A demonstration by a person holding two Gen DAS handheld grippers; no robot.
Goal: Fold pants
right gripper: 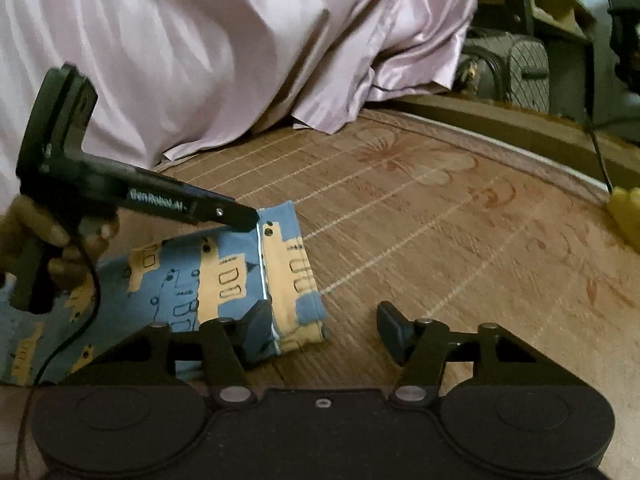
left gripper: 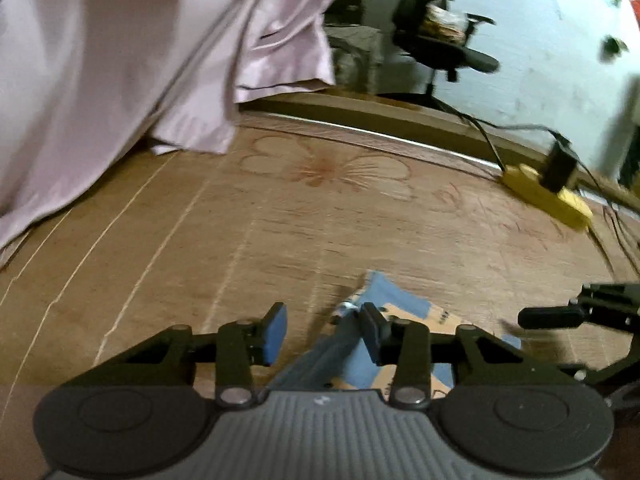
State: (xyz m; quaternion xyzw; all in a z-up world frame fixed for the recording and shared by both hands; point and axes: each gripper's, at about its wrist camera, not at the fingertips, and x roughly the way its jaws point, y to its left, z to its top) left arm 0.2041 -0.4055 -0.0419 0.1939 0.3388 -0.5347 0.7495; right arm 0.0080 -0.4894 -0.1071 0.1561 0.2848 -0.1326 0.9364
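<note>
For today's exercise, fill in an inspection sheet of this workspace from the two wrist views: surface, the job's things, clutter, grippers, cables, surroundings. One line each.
Surface: woven mat with flower print and pale stripes, on a bed or platform with a wooden edge.
Job's things: blue and yellow patterned pants lying flat on the mat, looking partly folded.
Clutter: yellow power strip with a black plug at the mat's far edge.
Grippers: left gripper open, over the pants; right gripper open, at the pants' near corner, gripping nothing.
Cables: black cable runs to the power strip; a thin lead hangs from the left gripper's handle.
Surroundings: pink satin sheet heaped behind; office chair; pale wall.
</note>
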